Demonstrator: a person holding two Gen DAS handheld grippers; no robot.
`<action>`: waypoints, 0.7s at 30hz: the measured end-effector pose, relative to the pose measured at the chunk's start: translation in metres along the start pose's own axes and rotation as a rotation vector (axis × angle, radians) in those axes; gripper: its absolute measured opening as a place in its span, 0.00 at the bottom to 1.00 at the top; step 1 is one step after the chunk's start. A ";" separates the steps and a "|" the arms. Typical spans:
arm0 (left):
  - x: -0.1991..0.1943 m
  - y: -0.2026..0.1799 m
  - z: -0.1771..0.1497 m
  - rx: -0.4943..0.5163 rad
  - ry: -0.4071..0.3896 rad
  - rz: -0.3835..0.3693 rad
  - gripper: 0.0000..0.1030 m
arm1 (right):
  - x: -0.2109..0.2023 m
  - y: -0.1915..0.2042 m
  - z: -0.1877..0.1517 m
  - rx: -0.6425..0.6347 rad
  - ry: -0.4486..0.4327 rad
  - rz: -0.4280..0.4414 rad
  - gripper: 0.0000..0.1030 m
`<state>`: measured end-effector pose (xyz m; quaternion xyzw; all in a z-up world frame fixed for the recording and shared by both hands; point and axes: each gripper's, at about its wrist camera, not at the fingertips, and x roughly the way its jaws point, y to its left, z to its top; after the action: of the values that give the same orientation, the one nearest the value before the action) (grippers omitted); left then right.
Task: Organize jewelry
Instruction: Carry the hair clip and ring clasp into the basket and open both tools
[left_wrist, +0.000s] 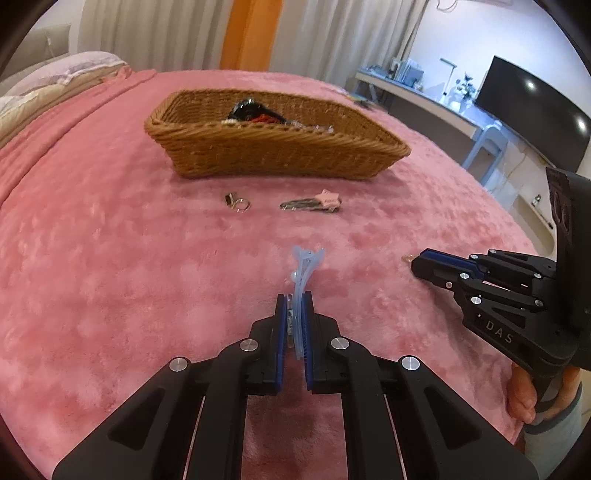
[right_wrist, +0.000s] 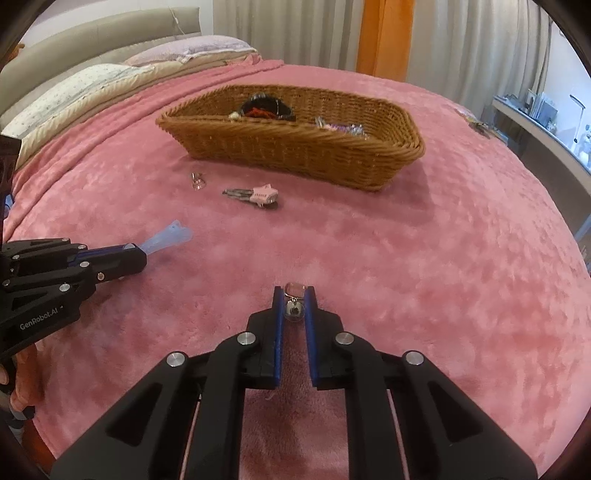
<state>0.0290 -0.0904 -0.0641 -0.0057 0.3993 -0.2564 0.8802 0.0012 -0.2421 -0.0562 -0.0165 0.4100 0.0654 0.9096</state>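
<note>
I hold a pale blue hair clip (left_wrist: 301, 280) in the left gripper (left_wrist: 294, 306), closed on its rear half, the tip pointing toward the wicker basket (left_wrist: 277, 147). The right gripper (right_wrist: 294, 306) is closed around a small earring (right_wrist: 294, 301) with a pink stone and a silver bead. I think the step is to carry both pieces to the basket, so I should lift them well above the rim before releasing, and open each gripper only over the inside, one at a time. The earring is tiny and may slip on the way. Before the basket, two rings (left_wrist: 236, 202) and a pink star hairpin (left_wrist: 314, 203) are waiting on the bed. The pink plush blanket (left_wrist: 110, 258) is soft, so small things sink in it. Behind are pillows (right_wrist: 92, 85), curtains (right_wrist: 295, 29), and a desk with a dark screen (left_wrist: 532, 107) at the right
</note>
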 end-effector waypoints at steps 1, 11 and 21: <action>-0.002 0.000 0.000 0.002 -0.009 0.000 0.06 | -0.003 0.000 0.001 0.002 -0.005 0.001 0.09; -0.049 -0.005 0.026 0.009 -0.142 -0.010 0.06 | -0.060 0.002 0.027 0.027 -0.149 0.003 0.09; -0.078 -0.007 0.113 0.048 -0.289 0.013 0.06 | -0.081 -0.013 0.123 0.026 -0.251 -0.037 0.09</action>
<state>0.0629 -0.0830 0.0686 -0.0191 0.2621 -0.2568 0.9301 0.0409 -0.2529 0.0860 -0.0041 0.2932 0.0451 0.9550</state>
